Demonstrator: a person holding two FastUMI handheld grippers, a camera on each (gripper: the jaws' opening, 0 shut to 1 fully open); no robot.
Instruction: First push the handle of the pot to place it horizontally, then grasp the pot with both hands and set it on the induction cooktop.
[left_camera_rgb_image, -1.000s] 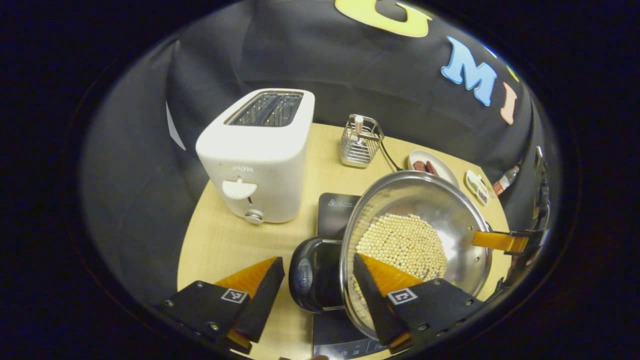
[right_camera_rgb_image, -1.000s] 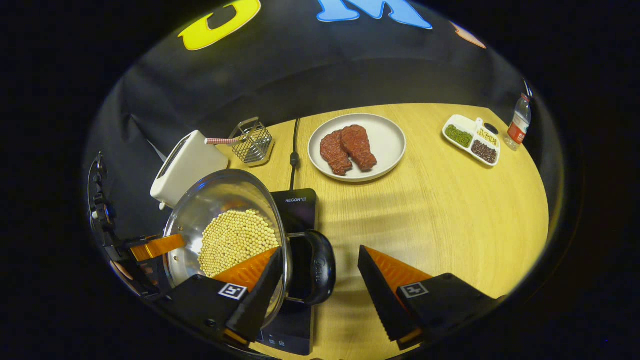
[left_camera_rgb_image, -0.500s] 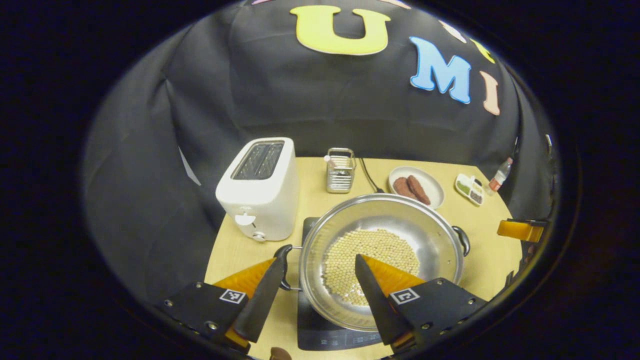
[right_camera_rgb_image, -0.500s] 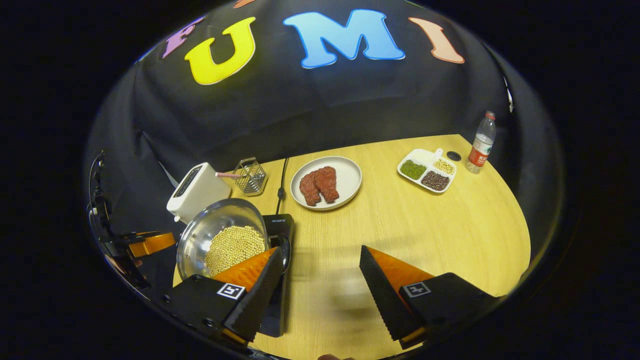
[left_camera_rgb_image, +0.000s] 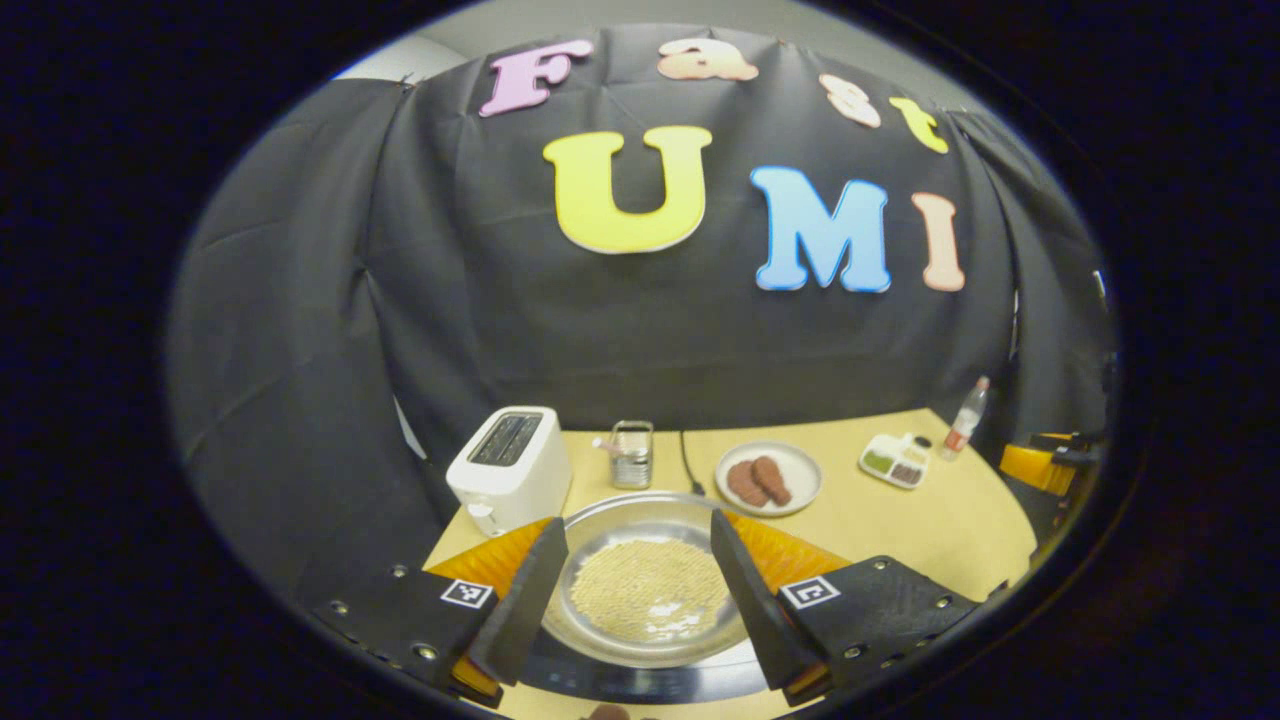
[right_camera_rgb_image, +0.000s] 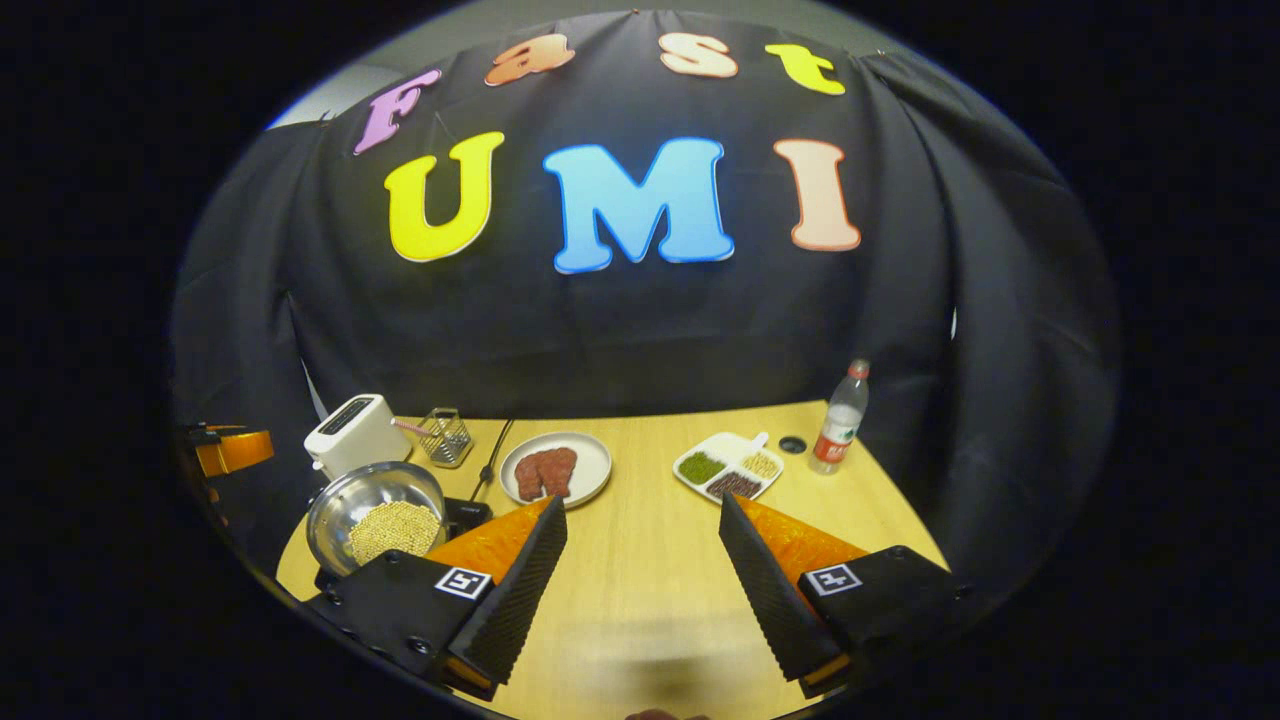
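The steel pot (left_camera_rgb_image: 612, 518), with a layer of pale beans (left_camera_rgb_image: 648, 592) in it, sits on the black induction cooktop (left_camera_rgb_image: 640, 682). My left gripper (left_camera_rgb_image: 637, 525) hangs open, pulled back above the pot, which I see between its fingers with no contact; they hide the pot's side handles. In the right gripper view the pot (right_camera_rgb_image: 352, 498) rests at the lower left on the cooktop (right_camera_rgb_image: 466, 514). My right gripper (right_camera_rgb_image: 640, 505) is open over bare table, well right of the pot. Each view shows the other gripper at its edge: the right gripper (left_camera_rgb_image: 1040, 466), the left gripper (right_camera_rgb_image: 236, 450).
Behind the pot stand a white toaster (left_camera_rgb_image: 508, 470) and a wire basket (left_camera_rgb_image: 631, 452). A plate of meat (left_camera_rgb_image: 768, 478), a divided tray (left_camera_rgb_image: 895, 460) and a bottle (left_camera_rgb_image: 965, 415) sit farther right. A cord (right_camera_rgb_image: 492, 455) runs back from the cooktop.
Both grippers have drawn back and up from the pot's handles, still open. The pot has stayed on the cooktop and looks smaller and farther away.
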